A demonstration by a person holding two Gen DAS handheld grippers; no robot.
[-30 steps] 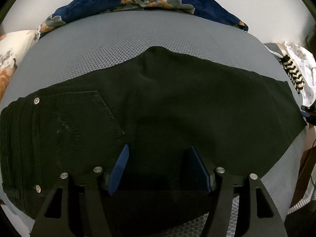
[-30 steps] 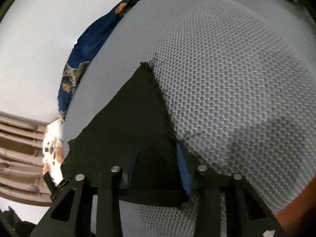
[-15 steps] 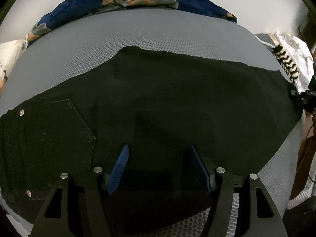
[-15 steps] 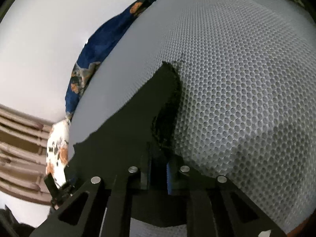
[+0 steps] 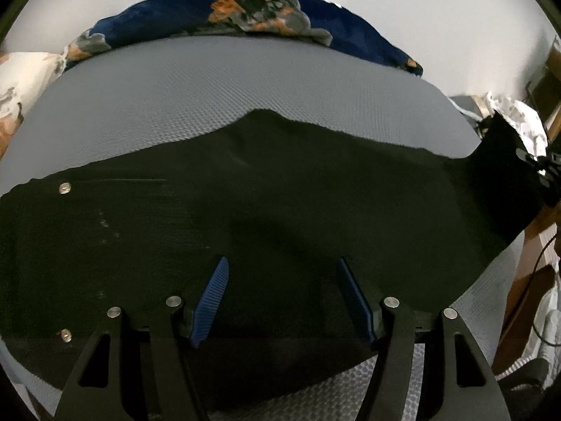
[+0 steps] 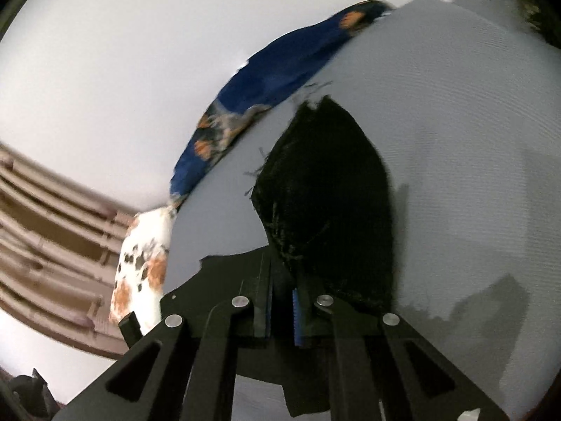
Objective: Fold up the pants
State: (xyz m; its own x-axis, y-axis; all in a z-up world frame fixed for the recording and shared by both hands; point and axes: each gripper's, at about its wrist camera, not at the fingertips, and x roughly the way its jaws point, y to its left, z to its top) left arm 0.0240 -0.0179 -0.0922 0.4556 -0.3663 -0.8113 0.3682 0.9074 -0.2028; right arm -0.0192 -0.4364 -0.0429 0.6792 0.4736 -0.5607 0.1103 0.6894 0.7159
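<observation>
Right gripper (image 6: 282, 307) pinches frayed hem of black denim pants (image 5: 280, 217); thin bite, cd slip mid-fold. Left gripper (image 5: 285, 298) wide, holding nothing, so near waist may drag.

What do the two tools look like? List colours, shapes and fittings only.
Left tool: matte black angular arms with slot cut-outs, round silver screw heads, and two ribbed blue pads on the fingers. Right tool: the same black arms, silver screw heads and blue ribbed pad edges. No cables, markings or sleeves show.

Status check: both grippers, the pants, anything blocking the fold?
Right gripper shut on pants hem, lifted off grey mat. Left gripper open over pants, gripping nothing. Nothing in the way.
</observation>
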